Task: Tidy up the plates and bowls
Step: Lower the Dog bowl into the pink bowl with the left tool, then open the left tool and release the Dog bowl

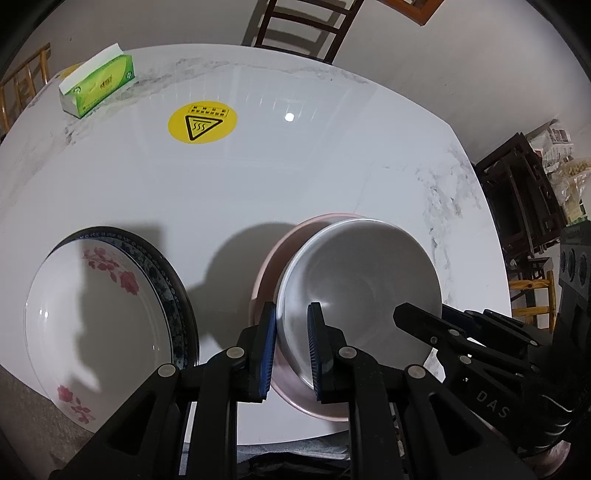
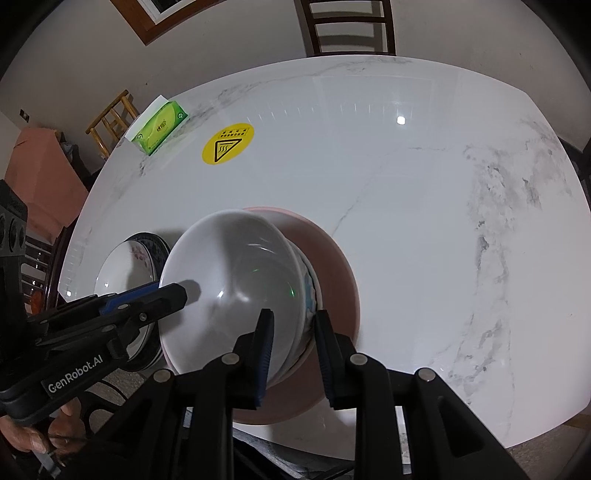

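A white bowl (image 1: 358, 280) (image 2: 236, 288) sits tilted in a pink plate (image 1: 269, 266) (image 2: 332, 266) near the table's front edge. My left gripper (image 1: 291, 325) is shut on the bowl's left rim, one pad inside and one outside. My right gripper (image 2: 291, 332) is shut on the bowl's right rim in the same way. Each gripper shows in the other's view, the right gripper (image 1: 402, 315) and the left gripper (image 2: 177, 291). A white plate with red flowers (image 1: 99, 317) (image 2: 125, 266) lies on a dark-rimmed plate (image 1: 173, 291) at the left.
The white marble table (image 1: 295, 177) (image 2: 406, 192) carries a yellow heat-warning sticker (image 1: 202, 122) (image 2: 228, 143) and a green tissue box (image 1: 98, 85) (image 2: 159, 129) at the far left. A dark wooden chair (image 1: 299, 26) (image 2: 347, 26) stands behind the table.
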The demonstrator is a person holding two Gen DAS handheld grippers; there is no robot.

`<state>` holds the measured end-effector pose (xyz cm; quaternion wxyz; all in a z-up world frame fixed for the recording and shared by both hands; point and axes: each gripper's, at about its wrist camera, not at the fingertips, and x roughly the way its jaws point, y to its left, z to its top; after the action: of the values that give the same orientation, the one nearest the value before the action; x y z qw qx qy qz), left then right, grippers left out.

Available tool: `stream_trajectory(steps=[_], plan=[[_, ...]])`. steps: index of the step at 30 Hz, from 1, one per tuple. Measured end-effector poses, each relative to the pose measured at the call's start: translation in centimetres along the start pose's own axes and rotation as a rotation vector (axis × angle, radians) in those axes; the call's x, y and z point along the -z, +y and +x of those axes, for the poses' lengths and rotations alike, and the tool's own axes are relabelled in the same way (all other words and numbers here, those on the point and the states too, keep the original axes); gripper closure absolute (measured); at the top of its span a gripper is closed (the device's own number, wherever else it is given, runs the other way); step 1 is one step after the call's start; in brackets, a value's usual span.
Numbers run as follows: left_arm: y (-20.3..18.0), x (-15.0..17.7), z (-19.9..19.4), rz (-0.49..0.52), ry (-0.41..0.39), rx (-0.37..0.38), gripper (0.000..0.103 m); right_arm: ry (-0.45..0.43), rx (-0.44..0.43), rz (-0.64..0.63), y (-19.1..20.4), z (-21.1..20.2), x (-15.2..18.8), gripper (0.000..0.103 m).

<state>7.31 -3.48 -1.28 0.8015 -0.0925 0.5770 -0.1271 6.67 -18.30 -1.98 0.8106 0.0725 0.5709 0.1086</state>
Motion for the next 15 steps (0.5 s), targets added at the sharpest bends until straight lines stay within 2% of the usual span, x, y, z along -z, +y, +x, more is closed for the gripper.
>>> stream_trajectory(steps=[6,11,15], plan=[[0.1,0.0,-0.3,0.002,-0.017,0.011,0.086,-0.012,-0.002,-0.007,0.4,0.0,0.2,0.072],[-0.1,0.1,-0.9,0.017,-0.049,0.023,0.074,-0.037,0.017,-0.025,0.9,-0.2,0.4,0.069],[0.0,0.2,-1.3,0.023,-0.081,0.021,0.070,-0.086,0.036,-0.045,1.3,-0.8,0.6,0.069]])
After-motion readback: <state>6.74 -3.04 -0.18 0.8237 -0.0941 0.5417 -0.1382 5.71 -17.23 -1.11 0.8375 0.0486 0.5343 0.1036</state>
